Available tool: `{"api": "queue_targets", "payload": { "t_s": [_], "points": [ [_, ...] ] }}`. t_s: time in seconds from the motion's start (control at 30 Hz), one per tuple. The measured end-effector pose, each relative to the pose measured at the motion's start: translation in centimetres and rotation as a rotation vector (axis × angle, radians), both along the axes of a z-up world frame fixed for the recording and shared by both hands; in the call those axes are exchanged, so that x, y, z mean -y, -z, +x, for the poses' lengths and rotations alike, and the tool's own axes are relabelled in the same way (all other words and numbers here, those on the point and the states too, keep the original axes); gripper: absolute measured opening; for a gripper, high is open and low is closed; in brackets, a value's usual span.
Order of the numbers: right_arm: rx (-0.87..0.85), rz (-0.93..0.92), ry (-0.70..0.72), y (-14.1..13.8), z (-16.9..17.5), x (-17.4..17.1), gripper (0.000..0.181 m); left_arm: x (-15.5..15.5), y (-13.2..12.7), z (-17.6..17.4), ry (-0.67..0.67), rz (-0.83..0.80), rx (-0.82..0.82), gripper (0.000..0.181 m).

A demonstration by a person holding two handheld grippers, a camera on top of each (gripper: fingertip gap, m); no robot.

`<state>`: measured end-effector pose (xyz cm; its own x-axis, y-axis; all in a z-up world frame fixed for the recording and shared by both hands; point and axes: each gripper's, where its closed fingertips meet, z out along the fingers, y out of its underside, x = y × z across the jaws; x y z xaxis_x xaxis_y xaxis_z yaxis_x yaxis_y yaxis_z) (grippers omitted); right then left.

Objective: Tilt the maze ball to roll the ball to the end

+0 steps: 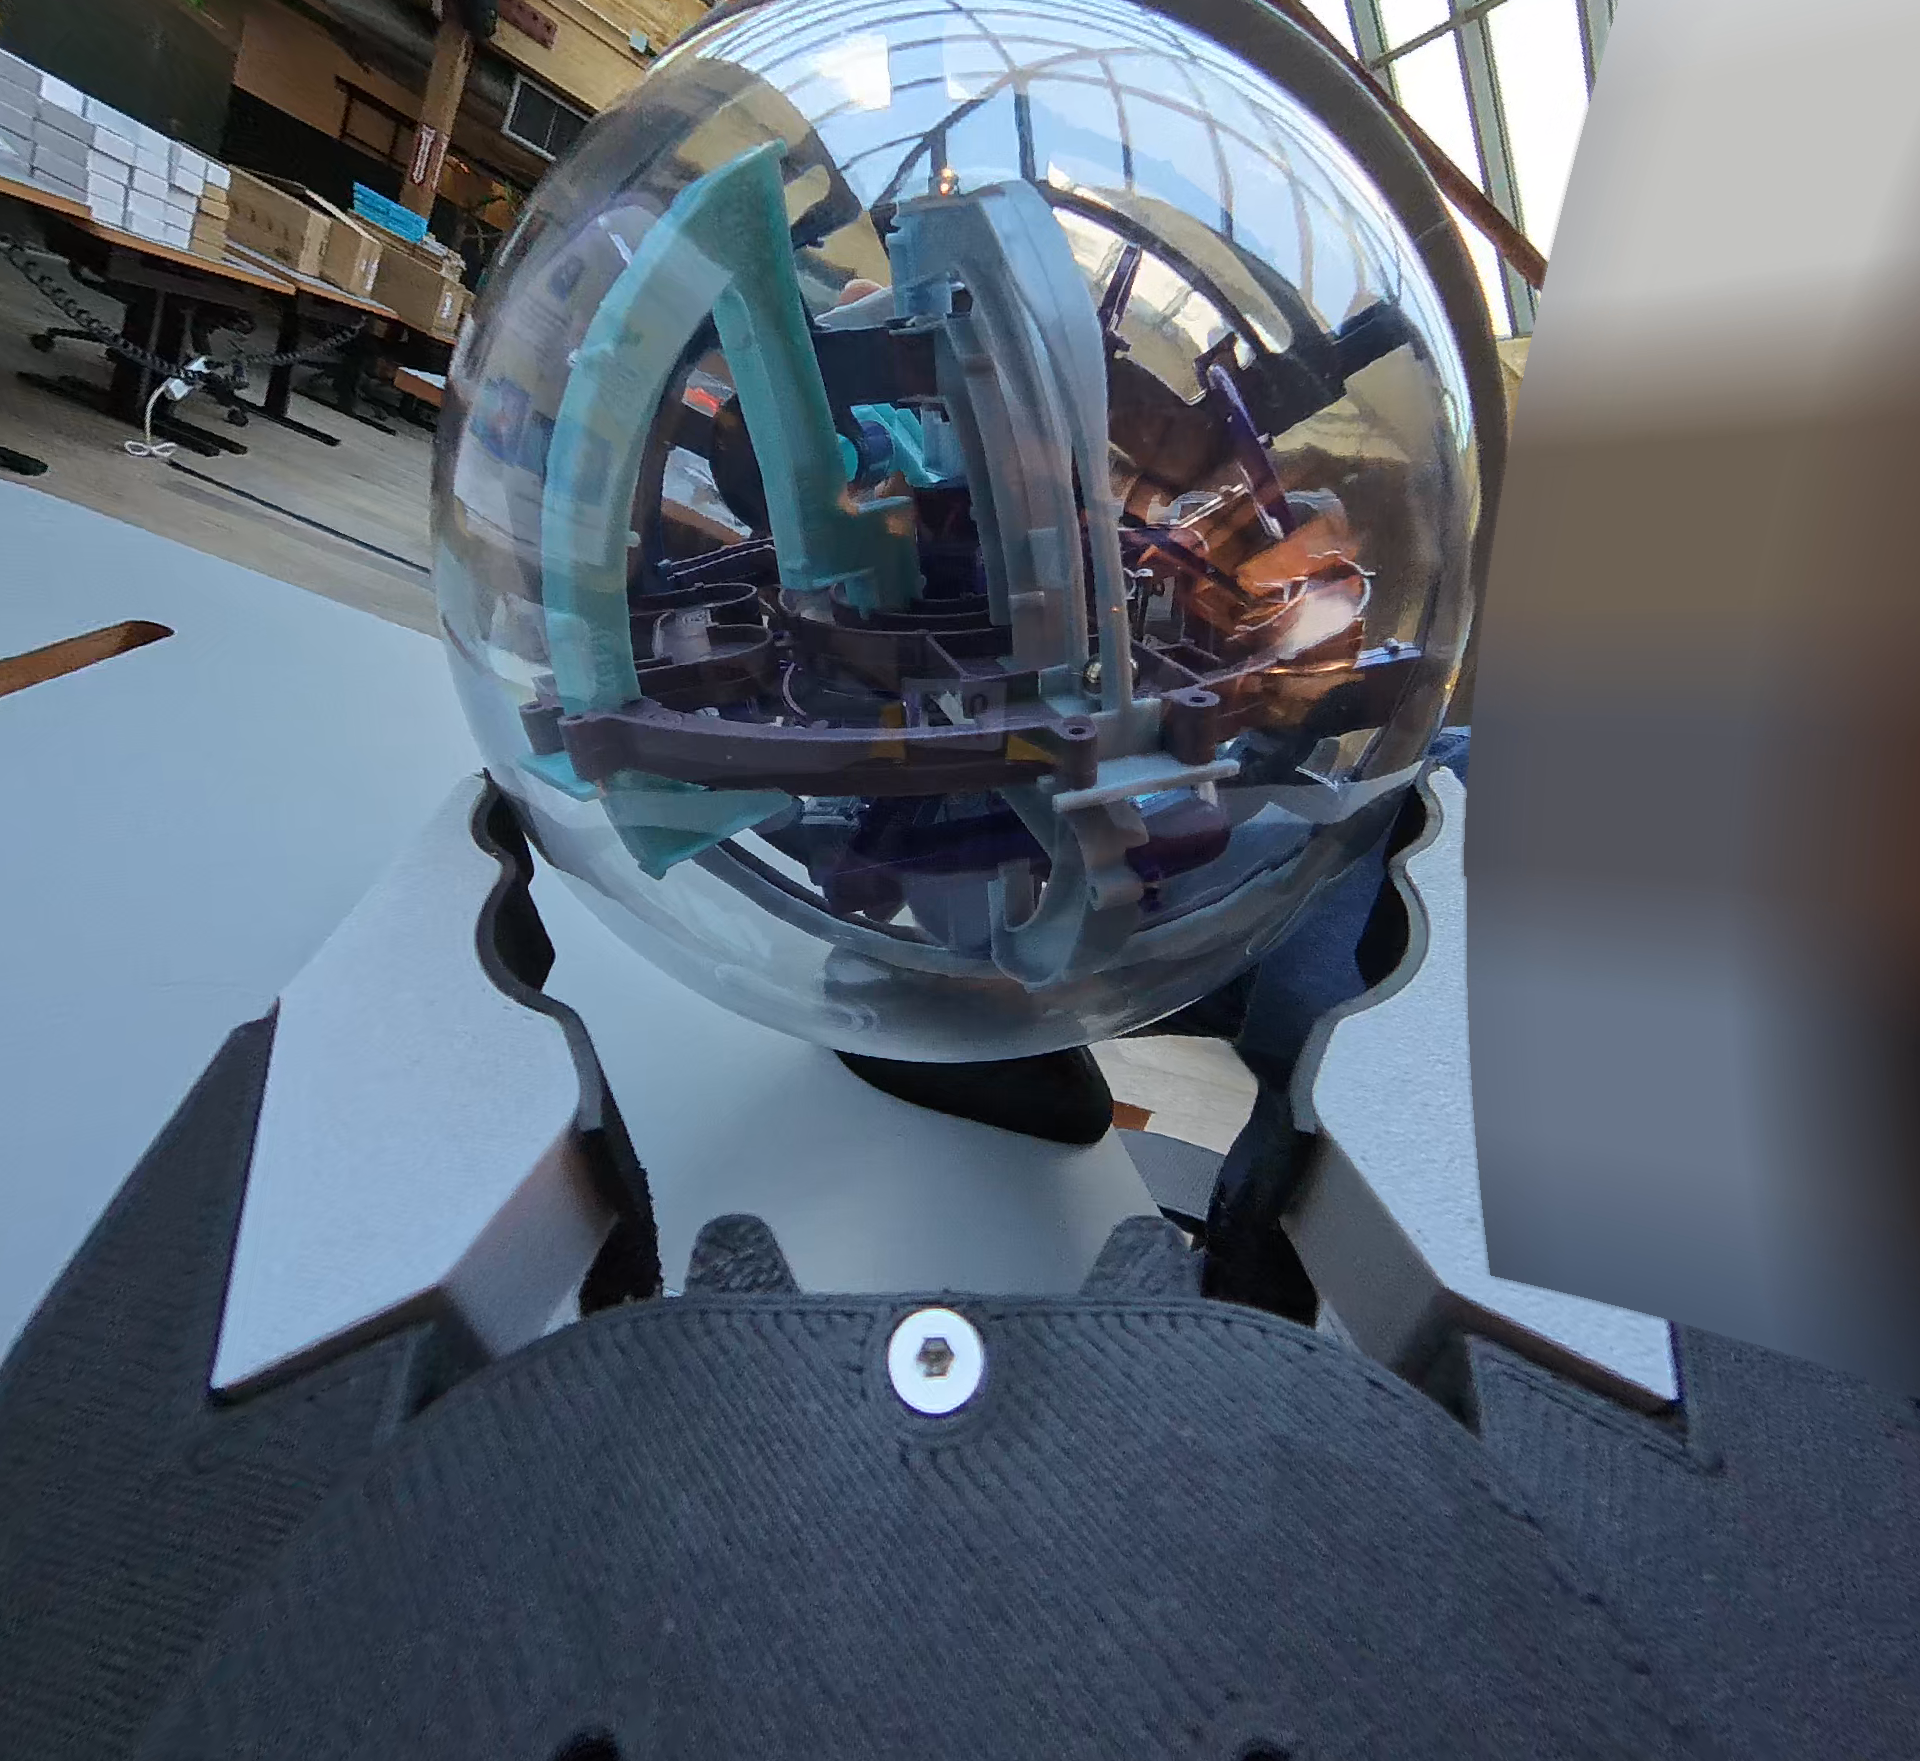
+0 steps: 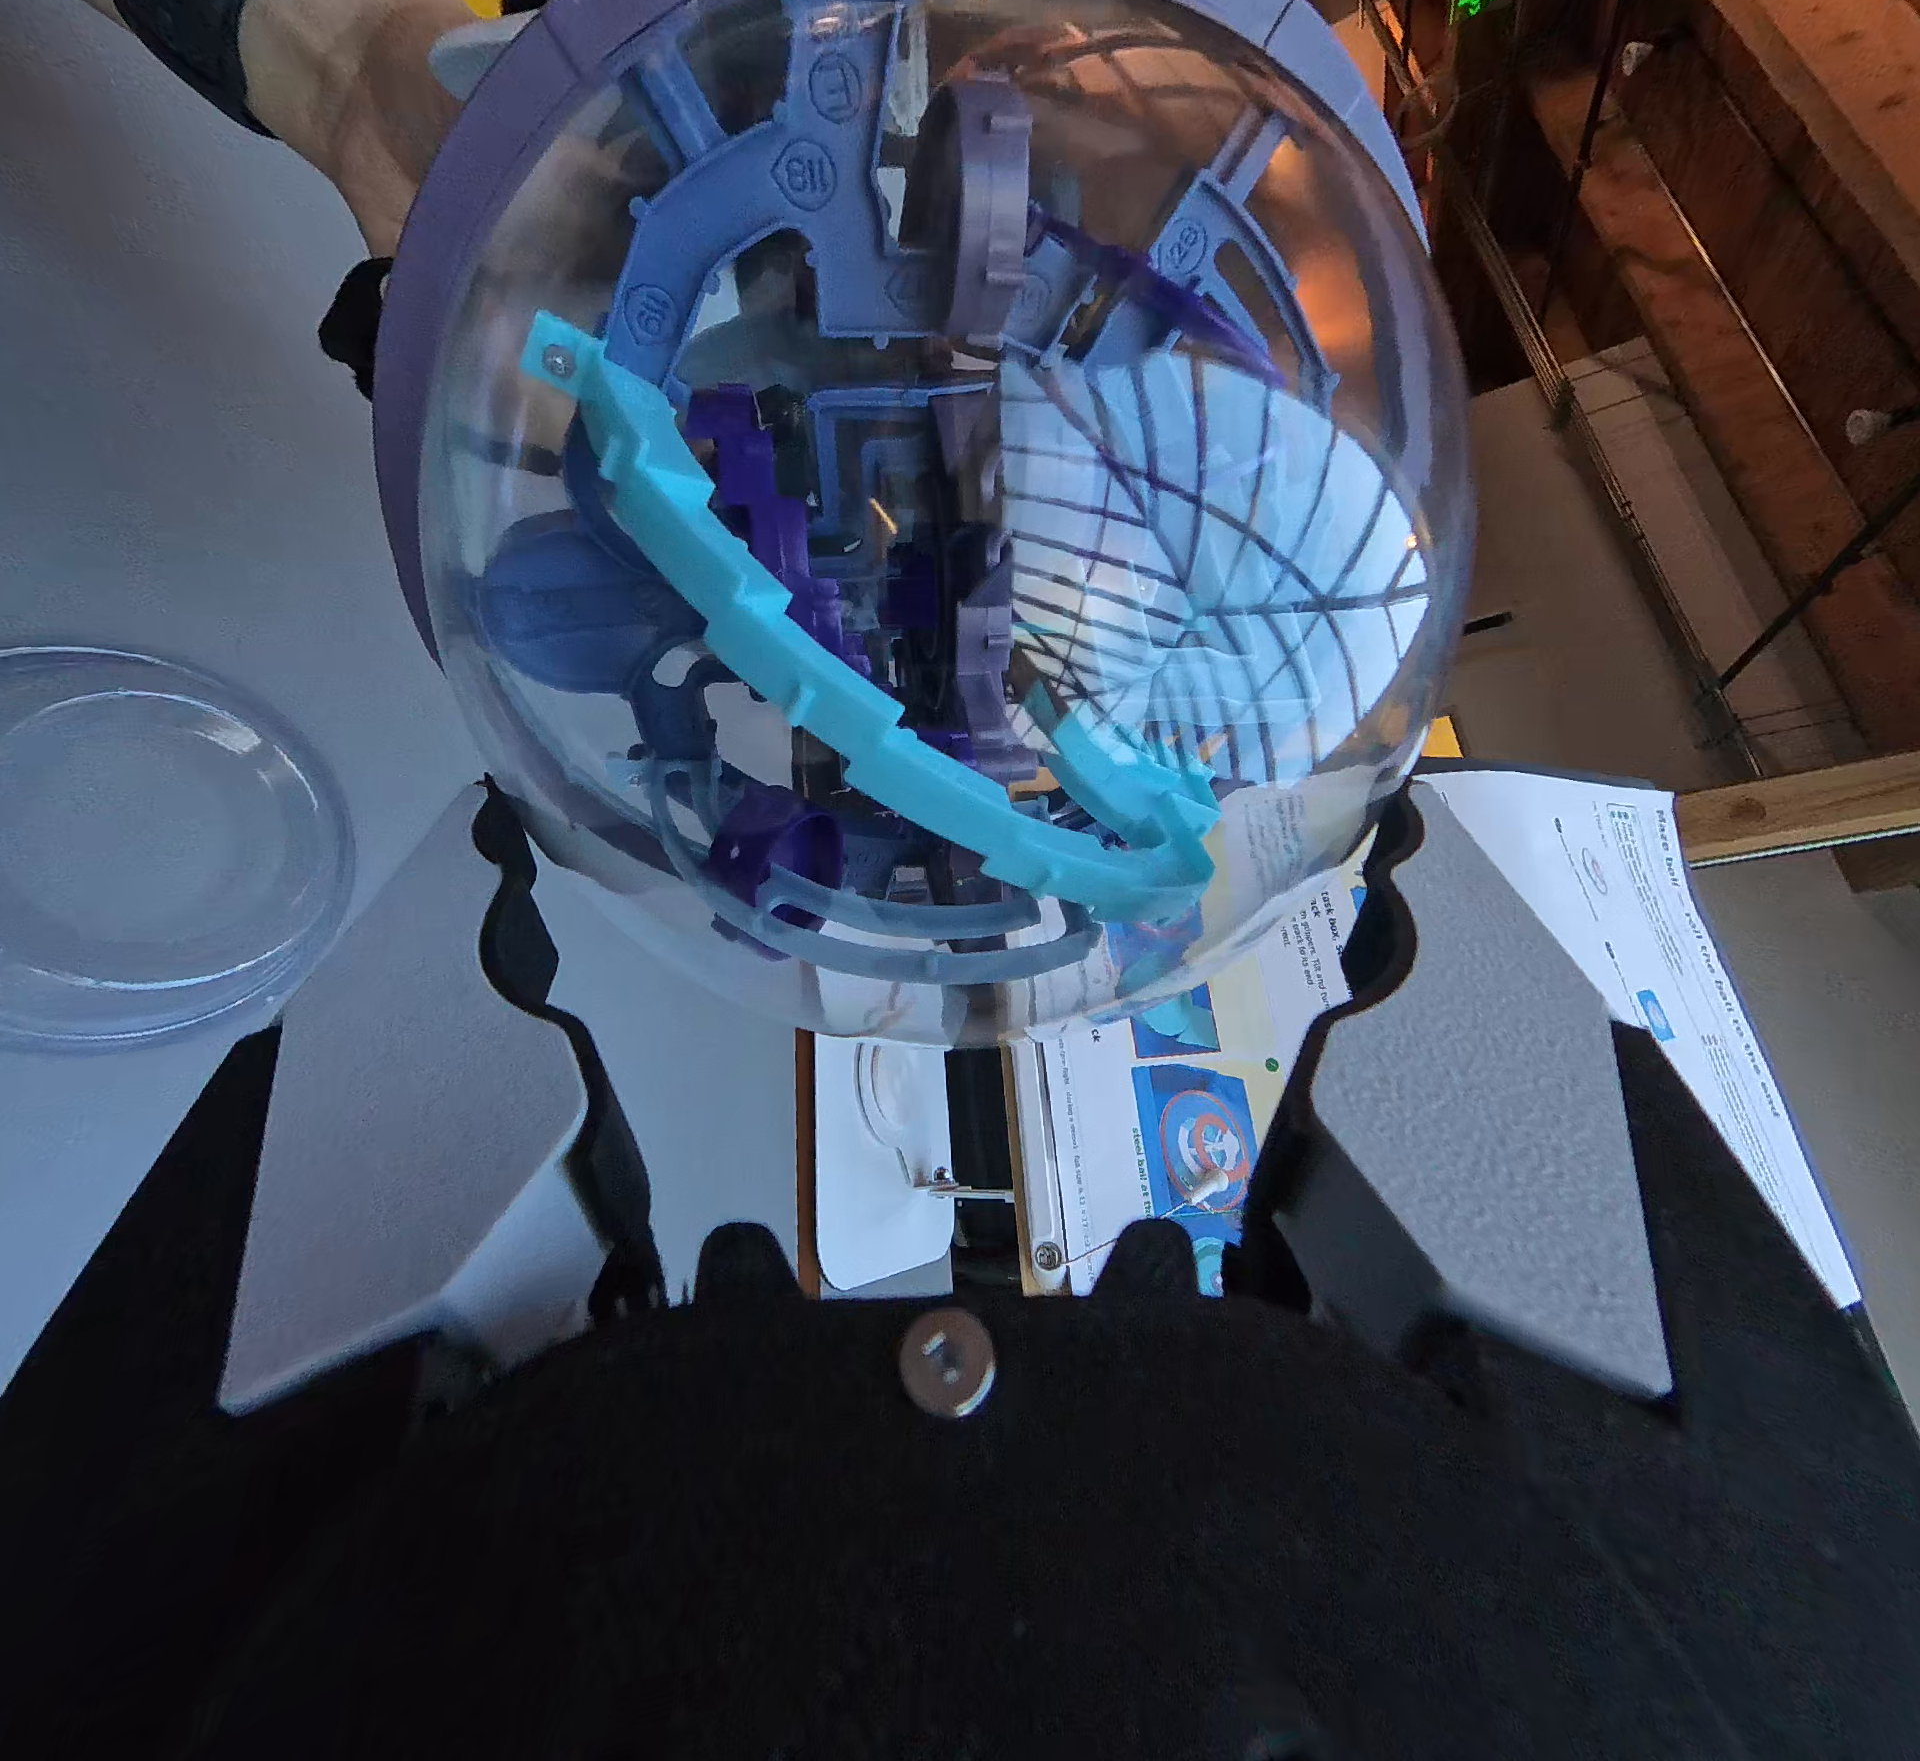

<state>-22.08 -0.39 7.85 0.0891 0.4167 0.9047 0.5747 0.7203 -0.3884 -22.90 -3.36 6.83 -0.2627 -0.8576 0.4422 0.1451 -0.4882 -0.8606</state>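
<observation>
Maze ball [image 1: 956, 506] fills frame centre | left gripper [image 1: 956, 838], right gripper [image 2: 940, 838] spread wide, cradling it | risk: smooth sphere slips during tilt; small steel ball [image 1: 1097, 669] jumps track.

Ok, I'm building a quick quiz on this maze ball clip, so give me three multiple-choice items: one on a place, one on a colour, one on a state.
1. Where does the empty clear bowl lie in the right wrist view?
A. left of the maze ball, on the table
B. on top of the ball
C. on the printed sheets

2. What colour is the long stepped track curving across the maze ball?
A. red
B. turquoise
C. yellow

3. How is the maze ball held?
A. lying free on the table
B. hanging from a string
C. lifted off the table between both grippers

Answers: 1 A, the bowl sits on the grey table at the left edge. 2 B, the track is bright turquoise. 3 C, the left gripper and right gripper each cradle the sphere between their fingers.
</observation>
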Motion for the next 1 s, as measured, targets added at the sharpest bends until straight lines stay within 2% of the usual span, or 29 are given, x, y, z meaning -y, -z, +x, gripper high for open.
{"api": "queue_targets", "payload": {
  "t_s": [1.0],
  "points": [
    [-0.027, 0.138, -0.042, -1.1, 0.6, 0.8, 0.155, 0.9, -0.9, 0.6, -0.098, 0.133, -0.008, 0.158]
  ]
}}
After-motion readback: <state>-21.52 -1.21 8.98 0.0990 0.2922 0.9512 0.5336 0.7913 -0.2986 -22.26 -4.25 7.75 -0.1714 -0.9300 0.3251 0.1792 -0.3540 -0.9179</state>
